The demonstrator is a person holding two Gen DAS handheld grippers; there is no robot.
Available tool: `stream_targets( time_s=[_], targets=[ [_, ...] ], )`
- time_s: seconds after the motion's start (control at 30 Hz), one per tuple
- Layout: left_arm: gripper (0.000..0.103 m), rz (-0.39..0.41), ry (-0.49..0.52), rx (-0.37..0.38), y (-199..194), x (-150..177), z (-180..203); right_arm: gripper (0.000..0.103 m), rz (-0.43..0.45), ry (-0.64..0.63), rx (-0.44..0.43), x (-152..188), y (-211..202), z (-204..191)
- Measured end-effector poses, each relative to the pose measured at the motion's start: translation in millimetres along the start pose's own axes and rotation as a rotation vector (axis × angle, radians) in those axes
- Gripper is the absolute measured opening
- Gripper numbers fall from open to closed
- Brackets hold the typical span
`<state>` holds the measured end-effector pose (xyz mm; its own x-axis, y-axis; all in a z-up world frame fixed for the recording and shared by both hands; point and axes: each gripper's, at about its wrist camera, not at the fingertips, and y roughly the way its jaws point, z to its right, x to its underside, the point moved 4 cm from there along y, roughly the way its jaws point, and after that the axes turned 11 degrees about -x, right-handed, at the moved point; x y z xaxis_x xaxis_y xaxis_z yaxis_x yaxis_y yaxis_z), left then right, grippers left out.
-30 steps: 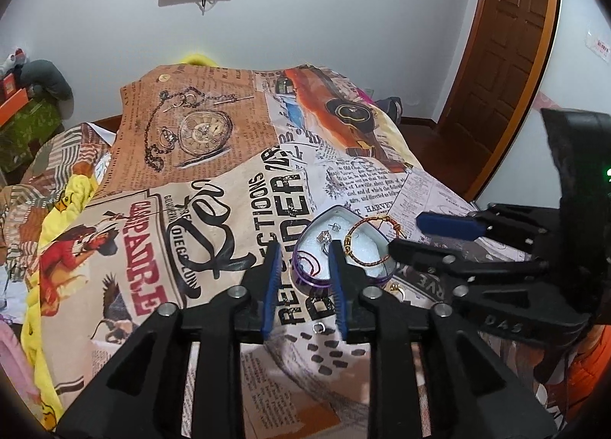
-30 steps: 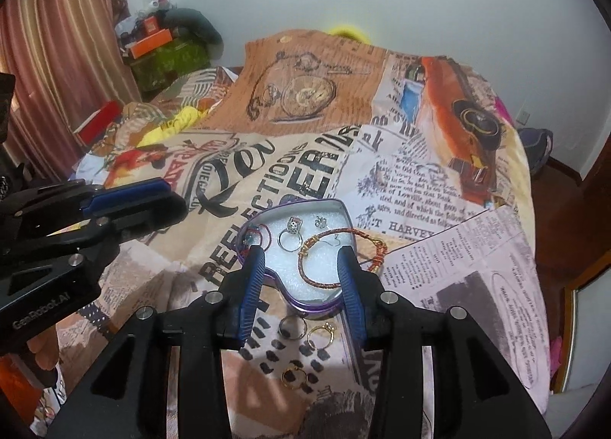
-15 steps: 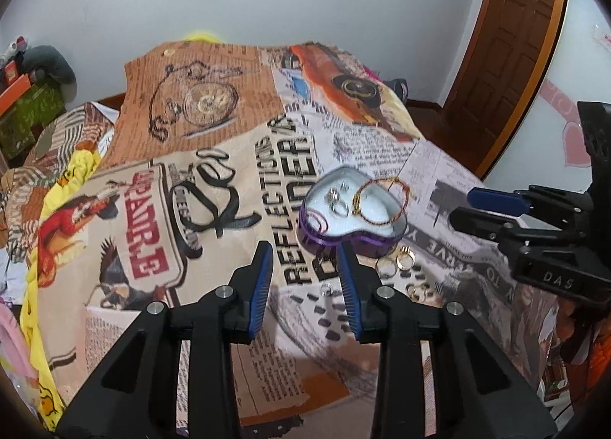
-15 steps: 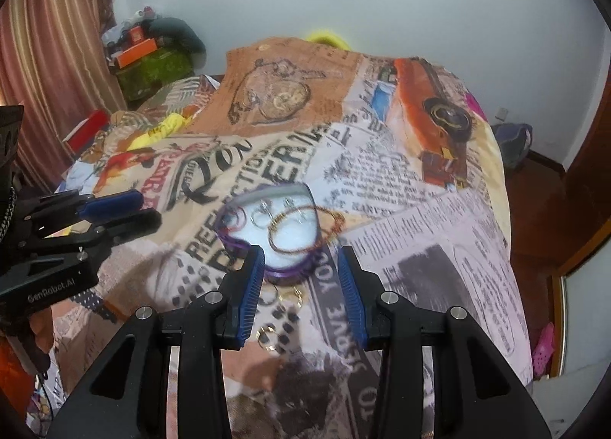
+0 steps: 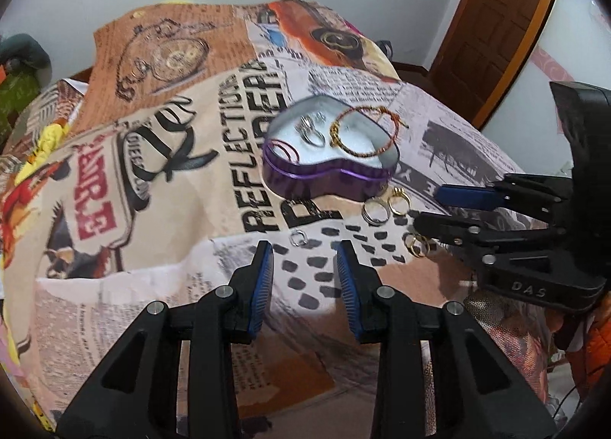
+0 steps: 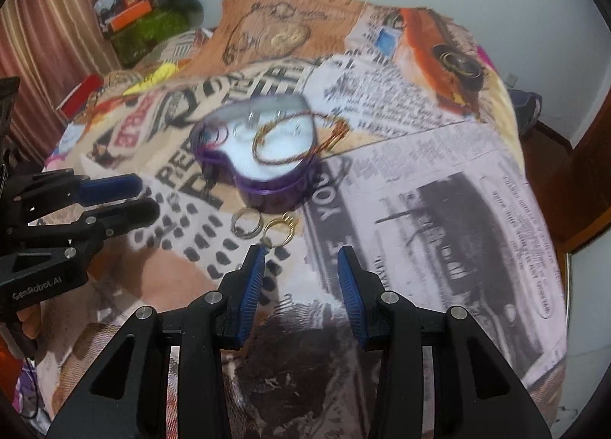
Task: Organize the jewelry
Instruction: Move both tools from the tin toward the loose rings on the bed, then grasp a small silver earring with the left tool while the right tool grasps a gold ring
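While both grippers hang over the printed bedspread (image 5: 160, 179) | left gripper (image 5: 305, 252): jaws parted, nothing between, a small silver ring (image 5: 298, 238) just ahead | purple heart-shaped tin (image 5: 328, 179): mid-bed, holding rings and a beaded bracelet (image 5: 362, 133) | silver ring (image 6: 246, 223) and gold ring (image 6: 280, 231) beside tin's near edge | right gripper (image 6: 301, 252): jaws parted, empty.

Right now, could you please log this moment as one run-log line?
task: organize jewelry | left gripper: open, empty | right gripper: open, empty | heart tin: holds bracelet, rings | loose rings: on bedspread beside tin
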<state>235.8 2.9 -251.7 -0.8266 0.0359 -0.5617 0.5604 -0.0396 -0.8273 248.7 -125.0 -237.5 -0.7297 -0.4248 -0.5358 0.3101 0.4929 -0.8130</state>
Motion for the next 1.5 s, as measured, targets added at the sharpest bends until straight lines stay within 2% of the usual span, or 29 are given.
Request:
stream_targets(
  time_s=[0.33,0.5,0.77,0.93,0.97,1.1,1.17,1.27,1.5],
  targets=[
    [0.032,-0.006,-0.021,0.018,11,-1,-2,0.036,-0.015,-0.049,0.016,-6,17,-3],
    [0.016,-0.007,-0.031,0.004,14,-1,-3,0.036,-0.005,-0.084,0.030,-6,21,-6],
    [0.011,-0.004,-0.027,0.010,18,1,-2,0.036,0.009,-0.101,0.028,-6,24,-7],
    [0.008,0.004,-0.006,-0.007,16,1,2,0.023,0.010,-0.112,0.006,-6,24,-11],
    [0.008,0.007,-0.002,-0.012,16,1,2,0.018,0.011,-0.109,0.009,-6,24,-11],
    [0.008,0.018,0.014,-0.028,12,2,6,0.016,0.018,-0.080,-0.009,-7,22,-8],
    [0.008,0.023,0.021,-0.032,10,2,7,0.005,0.025,-0.060,-0.017,-7,19,-6],
    [0.008,0.027,0.022,-0.034,7,2,8,0.005,0.028,-0.029,-0.044,-6,17,-4],
    [0.008,0.050,0.014,-0.036,-2,1,9,0.005,0.042,-0.029,-0.034,-2,9,-6]
  ],
)
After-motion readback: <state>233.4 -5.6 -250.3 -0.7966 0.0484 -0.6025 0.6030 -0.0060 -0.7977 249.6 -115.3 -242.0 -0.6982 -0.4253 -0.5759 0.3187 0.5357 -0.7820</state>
